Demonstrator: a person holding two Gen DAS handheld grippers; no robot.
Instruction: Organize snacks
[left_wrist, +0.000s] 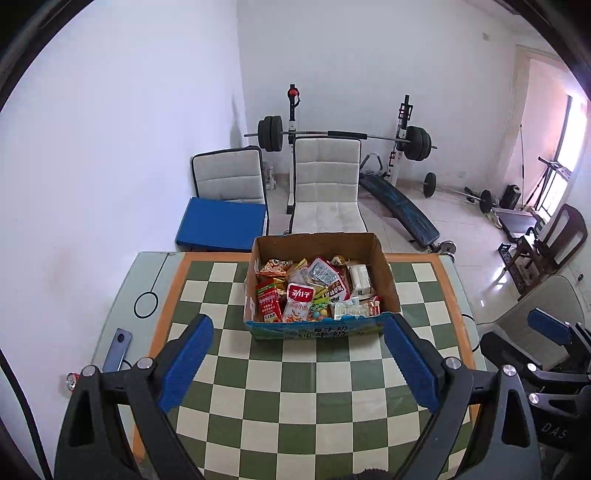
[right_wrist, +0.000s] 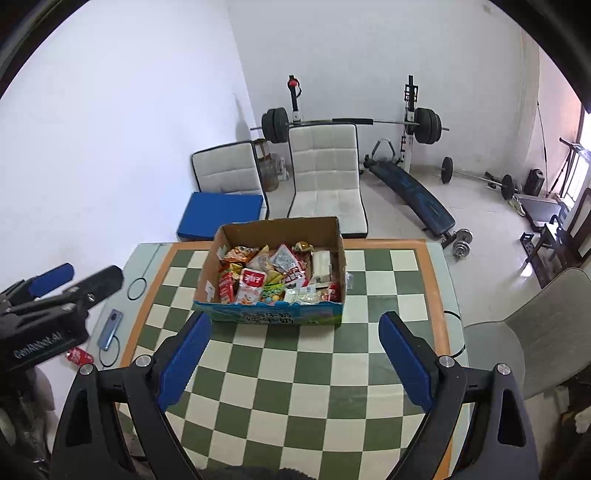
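Both grippers hang over the near part of the checkered table (left_wrist: 295, 369), tipped downward and aimed at the cardboard box (left_wrist: 388, 273). The left gripper (left_wrist: 297, 354) has its blue pads spread wide with nothing between them, only bare green and cream squares showing in the gap. The right gripper (right_wrist: 293, 354) stands the same way, jaws wide apart and empty, its tips short of the box's near wall and not touching it. In the right wrist view the left gripper's dark body shows well to the left of the box, above the table's pale edge; in the left wrist view part of the right one shows off to the box's right.

The box sits on the far half of the table, its open top facing up and a blue and green printed panel along its near side. Inside it lies a loose heap of snacks (left_wrist: 314, 291) that fills the floor of the box: a red packet (left_wrist: 268, 301) standing at the left, a white pouch with a red label (left_wrist: 300, 301) beside it, a silvery packet (left_wrist: 322, 273) further back, and a pale block-shaped pack (left_wrist: 359, 277) toward the right wall.

Left of the box, on the table's pale edge, lies a blue phone (right_wrist: 109, 328), with a small red wrapper (right_wrist: 79, 356) nearer than it.
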